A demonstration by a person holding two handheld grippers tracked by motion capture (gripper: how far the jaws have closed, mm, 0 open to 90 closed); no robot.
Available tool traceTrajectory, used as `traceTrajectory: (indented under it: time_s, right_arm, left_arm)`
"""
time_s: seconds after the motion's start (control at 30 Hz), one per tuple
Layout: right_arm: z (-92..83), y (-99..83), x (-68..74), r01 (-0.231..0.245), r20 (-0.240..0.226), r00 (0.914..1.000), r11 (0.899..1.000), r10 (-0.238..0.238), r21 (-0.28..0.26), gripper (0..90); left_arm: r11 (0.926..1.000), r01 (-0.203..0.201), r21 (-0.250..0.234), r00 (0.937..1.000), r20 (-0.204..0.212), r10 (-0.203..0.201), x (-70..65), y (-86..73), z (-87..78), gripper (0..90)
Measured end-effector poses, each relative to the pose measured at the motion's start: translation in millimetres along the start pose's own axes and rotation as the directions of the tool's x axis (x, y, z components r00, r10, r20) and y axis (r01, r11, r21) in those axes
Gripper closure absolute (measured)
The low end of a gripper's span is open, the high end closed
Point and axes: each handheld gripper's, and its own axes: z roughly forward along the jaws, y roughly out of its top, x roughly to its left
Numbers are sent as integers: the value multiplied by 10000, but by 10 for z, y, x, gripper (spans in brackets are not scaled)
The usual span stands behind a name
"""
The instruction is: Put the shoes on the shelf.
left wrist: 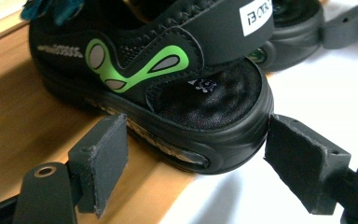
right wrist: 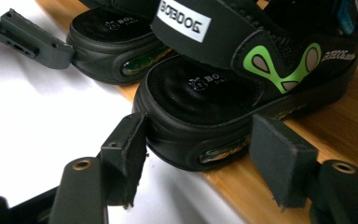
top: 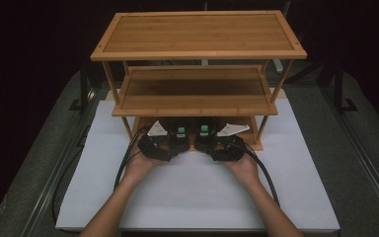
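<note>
Two black sandals with green markings stand side by side on the bottom board of a bamboo shelf (top: 197,49), heels jutting over its front edge. My left gripper (top: 164,144) is open around the left sandal (top: 178,134). In the left gripper view its pads (left wrist: 100,163) flank that sandal's heel (left wrist: 205,121), with a thin gap at the right pad. My right gripper (top: 223,146) is open around the right sandal (top: 205,134). In the right gripper view the gripper (right wrist: 200,156) straddles that heel (right wrist: 191,116), with the pads (right wrist: 282,161) close beside it.
The shelf has three tiers; the middle board (top: 195,94) hangs low over the sandals. It stands on a white sheet (top: 192,197) that covers the table. Black cables (top: 123,168) trail back from both grippers. Metal rails (top: 54,173) run along the table's sides.
</note>
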Motion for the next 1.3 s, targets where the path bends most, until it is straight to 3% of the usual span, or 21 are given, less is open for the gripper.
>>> traceTrajectory:
  time_s: [0.03, 0.13, 0.23, 0.3, 0.33, 0.5, 0.6, 0.63, 0.8, 0.83, 0.87, 1.17, 1.3]
  right_arm:
    - [11, 5, -10, -34, 0, 10000, 10000, 34, -2, 356]
    - [50, 25, -29, -77, 149, 9999, 10000, 78, -49, 356]
    - [78, 39, -47, 136, 589, 9982, 9999, -133, -50, 380]
    - [99, 26, -72, -161, 612, 9980, 9997, 170, -161, 380]
    - [104, 15, -97, -90, 746, 9972, 9999, 98, -110, 379]
    - [108, 8, -107, -232, 768, 9967, 9996, 244, -163, 379]
    - [81, 0, -109, -319, 600, 9977, 9995, 320, -29, 334]
    - [64, 0, -97, -461, 384, 9982, 9989, 461, -26, 318]
    - [-78, -18, -81, -439, 158, 9989, 9987, 435, 255, 258]
    - [-108, -25, -83, -425, 82, 9991, 9986, 423, 300, 247]
    - [-144, -36, -82, -425, 95, 9991, 9988, 422, 264, 244]
    - [-489, -208, -162, -530, 85, 9986, 9983, 528, 244, 136]
    - [-672, -304, -189, -736, 131, 9972, 9973, 735, 44, 121]
  left_arm:
    - [9999, 171, -20, 9999, 15, -171, 12, 2, 8, 212]
    - [10000, 91, 27, 9999, -131, -91, 70, 32, 33, 212]
    - [9999, 117, 3, 9995, -310, -117, 104, 49, 62, 214]
    - [9997, 222, -24, 9991, -356, -223, 123, 50, 87, 214]
    - [9997, 224, -10, 9988, -445, -224, 130, 50, 98, 214]
    - [9988, 475, -82, 9978, -452, -478, 150, 38, 122, 219]
    - [9982, 563, -182, 9977, -379, -569, 139, 39, 86, 216]
    - [9972, 677, -301, 9972, -299, -686, 129, 42, 64, 214]
    - [9994, 356, -12, 9993, -91, -356, 19, 38, -52, 178]
    - [9988, 482, -38, 9988, -19, -482, -13, 24, -74, 163]
    - [9996, 271, -29, 9996, -37, -271, -19, 12, -111, 154]
    - [9997, 170, 182, 9998, 119, -172, -131, -108, -391, 87]
    - [9998, 210, -25, 9997, 120, -209, -196, -217, -566, 86]
